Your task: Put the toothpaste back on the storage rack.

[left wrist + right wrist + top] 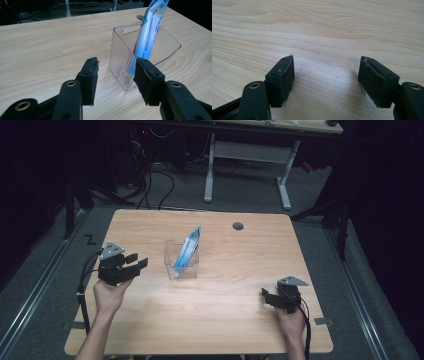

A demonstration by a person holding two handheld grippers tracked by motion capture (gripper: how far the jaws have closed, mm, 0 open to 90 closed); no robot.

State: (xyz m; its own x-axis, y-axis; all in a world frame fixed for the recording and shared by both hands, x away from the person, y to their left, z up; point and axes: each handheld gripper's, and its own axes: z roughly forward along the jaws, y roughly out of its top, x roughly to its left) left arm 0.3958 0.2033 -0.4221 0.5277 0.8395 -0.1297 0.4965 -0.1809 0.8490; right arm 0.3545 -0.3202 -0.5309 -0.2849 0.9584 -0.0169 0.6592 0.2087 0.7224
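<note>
A clear ribbed plastic box (181, 259) stands near the middle of the wooden table (240, 285). A blue and white packet (188, 248) leans upright inside it, its top poking above the rim. In the left gripper view the box (125, 62) and packet (150, 30) are just ahead of the jaws. My left gripper (137, 260) is open to the left of the box, apart from it, with nothing between its fingers. My right gripper (266, 296) is open low over bare wood at the right front, and in the right gripper view (325, 75) it holds nothing.
A round dark grommet (238, 226) sits in the table's far side. Beyond the table are a white desk frame (245, 165) and cables (155, 185) on the floor. Metal rails run along both sides of the table.
</note>
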